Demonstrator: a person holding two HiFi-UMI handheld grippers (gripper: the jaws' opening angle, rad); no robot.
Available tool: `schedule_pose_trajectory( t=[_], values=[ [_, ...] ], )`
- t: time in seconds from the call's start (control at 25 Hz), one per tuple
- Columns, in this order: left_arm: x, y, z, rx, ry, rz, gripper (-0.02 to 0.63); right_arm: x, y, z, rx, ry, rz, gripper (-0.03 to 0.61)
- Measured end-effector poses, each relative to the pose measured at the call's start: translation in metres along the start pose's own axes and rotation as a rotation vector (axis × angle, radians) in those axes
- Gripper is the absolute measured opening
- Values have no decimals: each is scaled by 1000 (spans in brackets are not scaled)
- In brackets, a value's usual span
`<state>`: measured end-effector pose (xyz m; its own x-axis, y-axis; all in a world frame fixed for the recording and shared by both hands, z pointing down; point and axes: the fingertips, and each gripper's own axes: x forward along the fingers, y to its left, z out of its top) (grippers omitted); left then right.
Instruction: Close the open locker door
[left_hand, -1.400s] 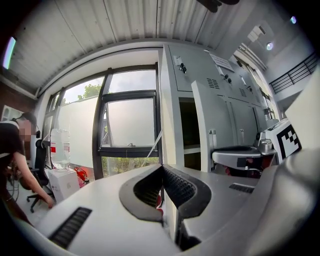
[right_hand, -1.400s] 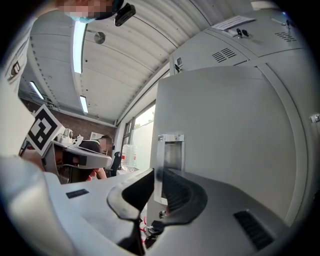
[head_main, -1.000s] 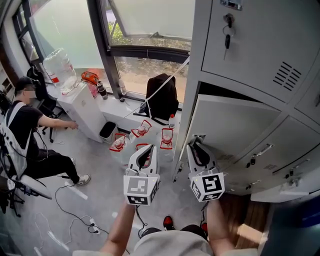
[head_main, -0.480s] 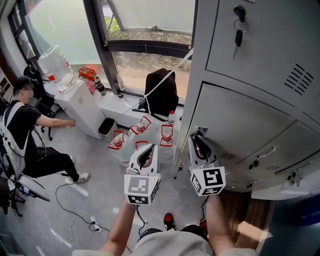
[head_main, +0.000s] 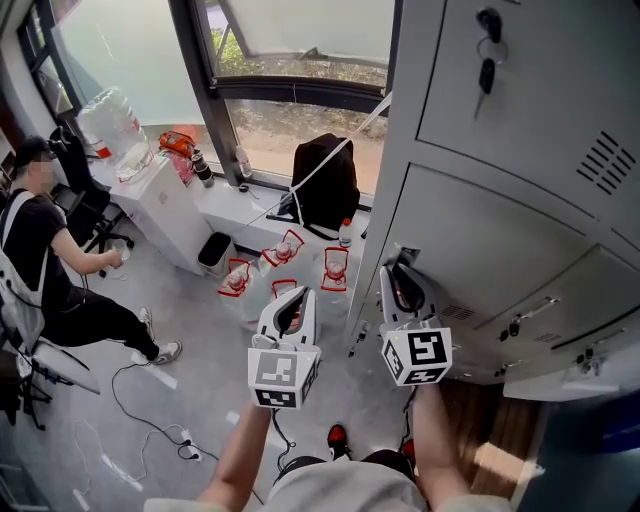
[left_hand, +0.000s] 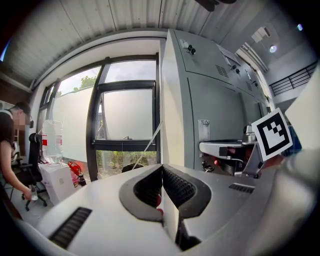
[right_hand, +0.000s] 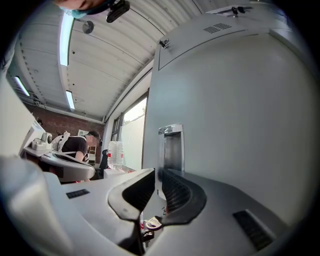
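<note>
The grey locker door (head_main: 480, 250) lies flush with the locker front in the head view. At its left edge is a small metal handle (head_main: 405, 252). My right gripper (head_main: 398, 264) points up at that handle, its jaws nearly together. In the right gripper view the handle (right_hand: 171, 145) runs down into the narrow gap of the right gripper (right_hand: 159, 174), which is shut on it, with the door (right_hand: 240, 125) filling the right side. My left gripper (head_main: 290, 297) hangs beside it over the floor. In its own view the left gripper (left_hand: 161, 171) is shut and holds nothing.
Keys (head_main: 488, 60) hang in the locker above. More locker doors with handles (head_main: 525, 310) lie to the right. A black backpack (head_main: 325, 190), packs of bottles (head_main: 285, 255) and cables (head_main: 150, 420) are on the floor. A person (head_main: 40, 250) sits at left beside a water dispenser (head_main: 150, 200).
The locker door has swung from ajar to flush with the front, and the right gripper went with it at the handle. The seated person drew an arm back.
</note>
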<state>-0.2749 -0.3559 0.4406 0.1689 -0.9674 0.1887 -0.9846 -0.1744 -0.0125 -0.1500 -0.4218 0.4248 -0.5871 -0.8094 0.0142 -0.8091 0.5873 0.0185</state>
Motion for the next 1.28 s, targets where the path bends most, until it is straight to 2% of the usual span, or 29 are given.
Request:
schedule_pose_trajectory(
  t=[0.96, 1.28],
  values=[
    [-15, -3, 3, 12, -7, 22, 21, 1, 0, -1, -2, 5, -3, 52],
    [-24, -6, 10, 15, -19, 30, 21, -5, 5, -1, 8, 9, 27, 52]
  ],
)
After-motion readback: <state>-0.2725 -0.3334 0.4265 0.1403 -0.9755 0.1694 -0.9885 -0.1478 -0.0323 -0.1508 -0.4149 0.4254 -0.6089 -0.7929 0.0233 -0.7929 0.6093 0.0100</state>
